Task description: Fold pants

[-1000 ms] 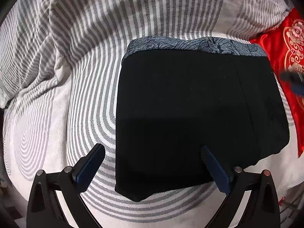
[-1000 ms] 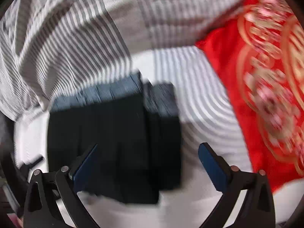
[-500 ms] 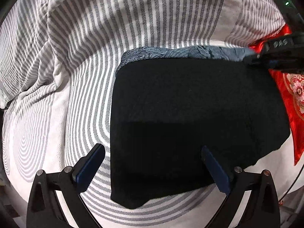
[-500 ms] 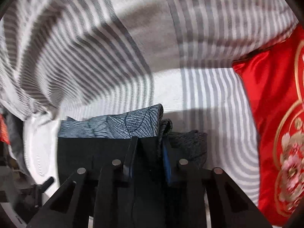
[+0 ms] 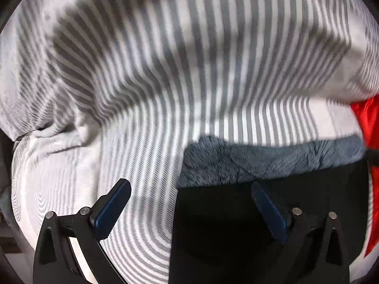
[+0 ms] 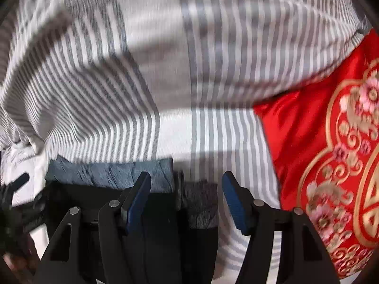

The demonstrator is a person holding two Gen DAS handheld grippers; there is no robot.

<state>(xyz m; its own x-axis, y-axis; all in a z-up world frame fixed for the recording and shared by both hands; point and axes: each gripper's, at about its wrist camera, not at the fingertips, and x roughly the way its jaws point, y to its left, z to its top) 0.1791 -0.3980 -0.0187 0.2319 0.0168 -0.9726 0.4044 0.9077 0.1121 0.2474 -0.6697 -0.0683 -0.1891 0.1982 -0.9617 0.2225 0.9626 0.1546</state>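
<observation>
1. The pants [image 5: 236, 213] lie folded into a compact black block on the striped bedsheet [image 5: 146, 142], with a blue-grey leaf-patterned band [image 5: 272, 158] showing along the block's far edge.
2. In the left wrist view the block fills the lower right of the sheet; its left edge runs down between the two fingers, and its far right end reaches the red cloth [image 5: 369, 123].
3. The left gripper [image 5: 189, 206] has its jaws spread wide and holds nothing. Its left finger [image 5: 111, 208] is over bare striped sheet and its right finger [image 5: 270, 213] is over the black fabric; whether either one touches the surface cannot be told.
4. In the right wrist view the same pants [image 6: 161, 236] sit at the lower left, with the patterned band [image 6: 106, 172] at their far edge and a darker grey fold [image 6: 201, 203] at their right end.
5. The right gripper [image 6: 187, 198] is parted about halfway and grips nothing. Its left finger [image 6: 137, 198] is over the black fabric near the band, and its right finger [image 6: 234, 203] is just beside the right edge of the pants, over the sheet.
6. A red cloth with gold and pink embroidery [image 6: 331, 165] lies on the sheet at the right, apart from the pants in this view.
7. A bunched striped quilt [image 6: 165, 47] rises behind the pants across the far side of the bed.
8. The other gripper [image 6: 14, 189] shows at the left edge of the right wrist view, beside the left end of the pants.
9. Both views are blurred, so fine detail of the fabric is unclear.
</observation>
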